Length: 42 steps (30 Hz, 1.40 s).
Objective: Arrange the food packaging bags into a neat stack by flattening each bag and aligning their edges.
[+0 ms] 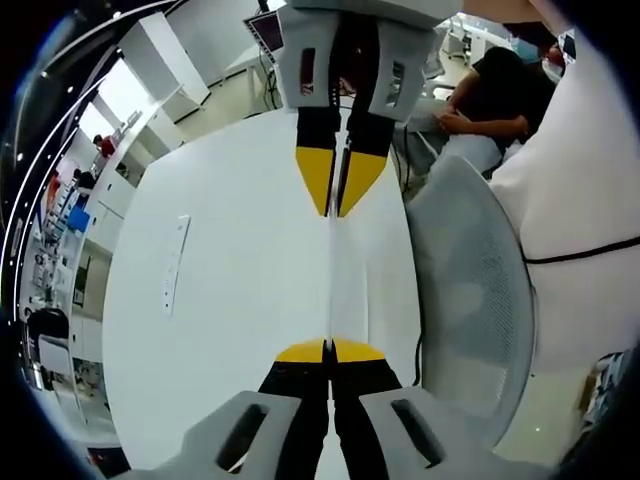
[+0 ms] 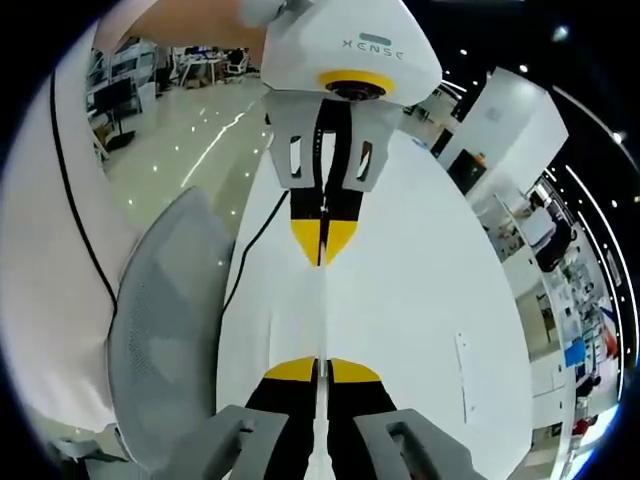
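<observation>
A thin white packaging bag point(image 1: 346, 285) hangs stretched between my two grippers above the white table point(image 1: 230, 310), seen nearly edge-on as a narrow strip. My left gripper point(image 1: 328, 352) is shut on its near end. The right gripper point(image 1: 338, 205) comes down from the top of the left gripper view, its yellow-tipped jaws shut on the far end. In the right gripper view the same bag point(image 2: 300, 318) runs from my right gripper point(image 2: 322, 372) up to the left gripper point(image 2: 322, 248), both closed on it. The bag's print and faces are hidden.
A grey mesh chair point(image 1: 470, 300) point(image 2: 165, 330) stands close against the table's edge, with a black cable point(image 2: 250, 250) hanging there. A white socket strip point(image 1: 175, 265) lies flat on the table. A person in white point(image 1: 585, 170) stands beside the chair; another person point(image 1: 500, 90) sits further off.
</observation>
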### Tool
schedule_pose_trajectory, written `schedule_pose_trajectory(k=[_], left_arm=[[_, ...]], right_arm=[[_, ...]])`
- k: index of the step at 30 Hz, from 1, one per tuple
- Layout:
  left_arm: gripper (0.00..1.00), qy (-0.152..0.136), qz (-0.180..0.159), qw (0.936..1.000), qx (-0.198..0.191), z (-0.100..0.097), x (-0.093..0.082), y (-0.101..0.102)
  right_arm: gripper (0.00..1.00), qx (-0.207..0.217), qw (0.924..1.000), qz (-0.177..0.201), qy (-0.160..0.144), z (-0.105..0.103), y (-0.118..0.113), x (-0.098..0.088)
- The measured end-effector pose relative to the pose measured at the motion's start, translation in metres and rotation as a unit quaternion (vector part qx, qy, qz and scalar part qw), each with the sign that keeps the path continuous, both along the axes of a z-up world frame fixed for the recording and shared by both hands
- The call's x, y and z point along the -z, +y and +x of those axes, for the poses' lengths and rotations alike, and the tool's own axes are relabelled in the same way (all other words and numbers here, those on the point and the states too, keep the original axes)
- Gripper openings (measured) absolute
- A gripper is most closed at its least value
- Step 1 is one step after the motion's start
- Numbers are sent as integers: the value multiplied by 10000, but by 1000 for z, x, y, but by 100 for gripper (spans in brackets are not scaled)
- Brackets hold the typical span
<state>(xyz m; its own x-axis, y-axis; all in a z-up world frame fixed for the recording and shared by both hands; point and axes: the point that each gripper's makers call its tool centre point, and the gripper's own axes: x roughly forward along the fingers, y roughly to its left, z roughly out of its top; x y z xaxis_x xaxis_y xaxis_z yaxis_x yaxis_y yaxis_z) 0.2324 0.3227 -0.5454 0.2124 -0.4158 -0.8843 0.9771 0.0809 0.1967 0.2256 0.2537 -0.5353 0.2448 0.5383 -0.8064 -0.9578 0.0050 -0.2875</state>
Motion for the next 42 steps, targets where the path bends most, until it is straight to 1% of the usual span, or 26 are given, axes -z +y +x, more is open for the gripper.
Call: schedule_pose_trajectory(k=[12,42], left_arm=[[0,-6,-14,10000,-23,2,1,3],[0,-14,-92,9999,-66,-2,0,0]], right_arm=[[0,13,9999,-102,-29,0,-9,2],[0,89,9998,-184,-24,1,-24,3]])
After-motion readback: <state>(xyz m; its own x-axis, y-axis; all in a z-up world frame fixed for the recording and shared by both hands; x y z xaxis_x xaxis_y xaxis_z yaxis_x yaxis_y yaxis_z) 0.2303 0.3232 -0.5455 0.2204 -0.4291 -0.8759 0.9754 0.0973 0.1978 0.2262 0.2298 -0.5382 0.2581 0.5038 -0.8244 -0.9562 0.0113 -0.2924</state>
